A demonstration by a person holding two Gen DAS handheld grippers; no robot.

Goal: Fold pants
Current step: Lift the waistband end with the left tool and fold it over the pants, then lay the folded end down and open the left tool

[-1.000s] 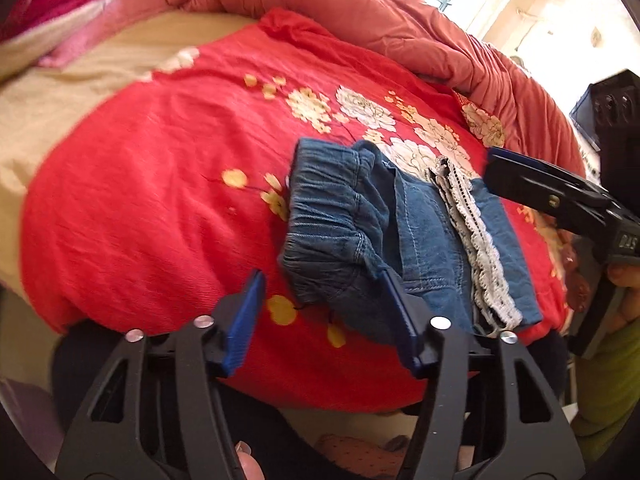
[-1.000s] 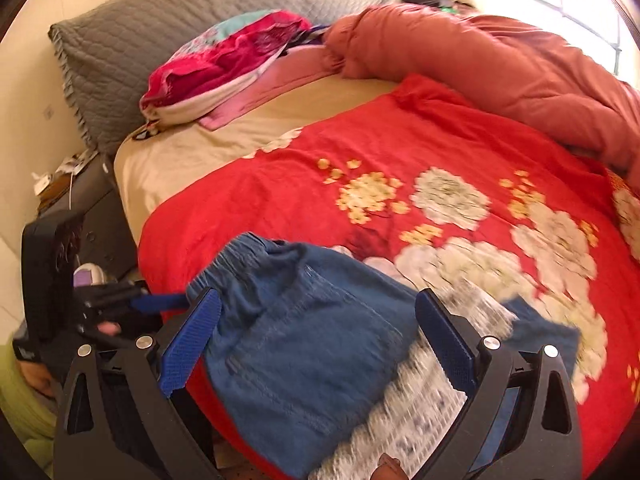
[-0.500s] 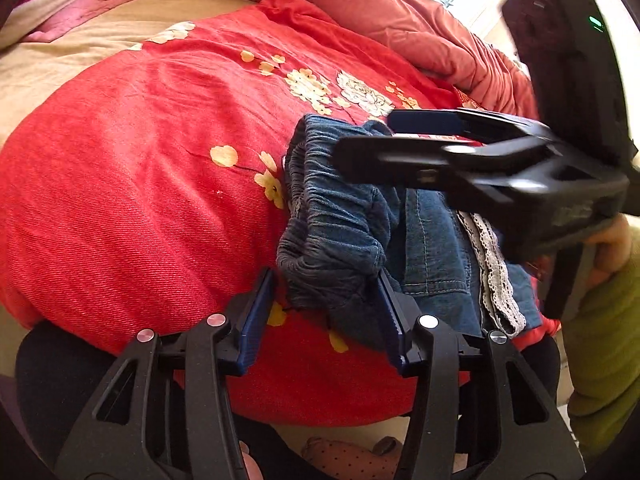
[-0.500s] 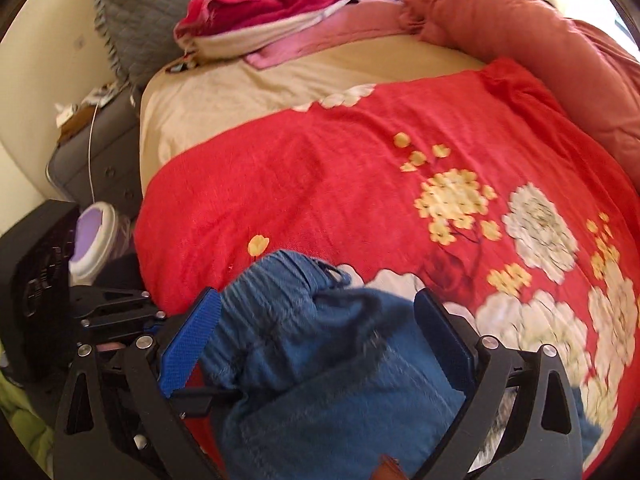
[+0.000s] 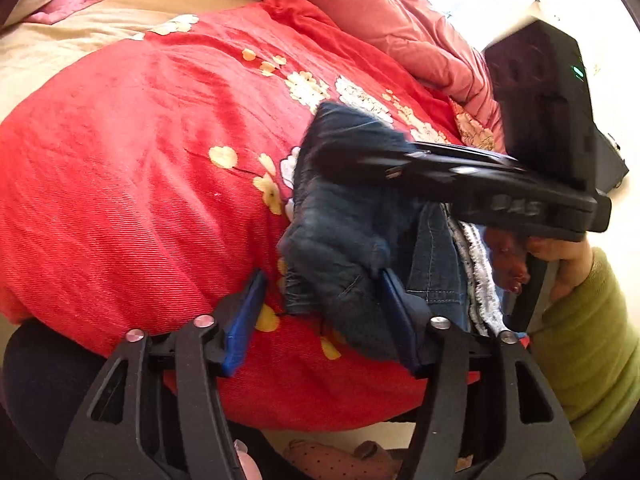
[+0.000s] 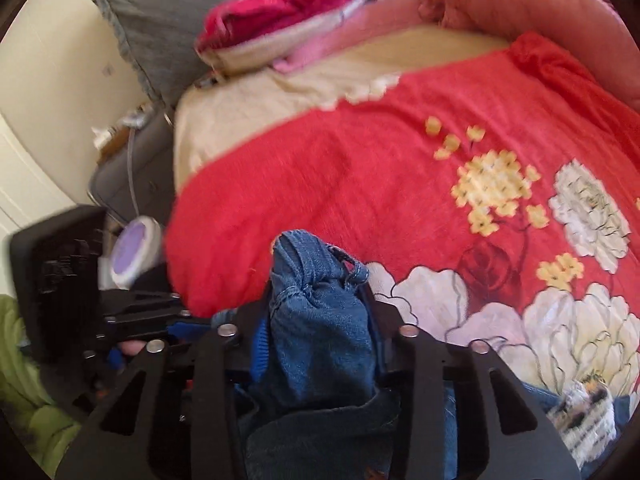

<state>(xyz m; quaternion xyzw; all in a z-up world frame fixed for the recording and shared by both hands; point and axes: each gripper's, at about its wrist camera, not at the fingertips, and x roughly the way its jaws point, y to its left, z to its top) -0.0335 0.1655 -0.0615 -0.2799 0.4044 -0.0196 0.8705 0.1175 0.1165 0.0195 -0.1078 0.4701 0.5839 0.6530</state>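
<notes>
Right gripper (image 6: pixel 316 316) (right wrist view): jaws closing, narrow, w/ bunched waistband of the denim pants (image 6: pixel 320 340) between the blue pads; cloth fills the gap and looks pinched. Same gripper seen from the left wrist view (image 5: pixel 360 160) as a dark, blurred bar reaching in from the right over the far end of the bundle, a hand (image 5: pixel 560 256) in a green sleeve (image 5: pixel 592 344) on its handle.

Left gripper (image 5: pixel 324 312): jaws opening, roughly half wide. Near corner of the pants (image 5: pixel 340 248) hangs between them; right pad touches the cloth, left pad stands clear w/ red cover showing in the gap, so no firm pinch here.

Pants: on the near-right part of the bed, atop the red flowered bedspread (image 5: pixel 140 180), close to the near edge. Already doubled into a narrow stack, white lace trim (image 5: pixel 476 272) along its right side; waistband end crumpled and lifted.

Surroundings: salmon quilt (image 5: pixel 380 12) heaped at far right; grey pillow (image 6: pixel 160 20) and loose pink clothes (image 6: pixel 288 8) at far left; bedside stand w/ purple-lidded jar (image 6: pixel 134 248) beside the bed, left.

Progress (judged): lengthwise fold looks done, legs laid together. Left to do: carry the gripped waistband end over the rest for the crosswise fold, then flatten and square the edges. About midway.
</notes>
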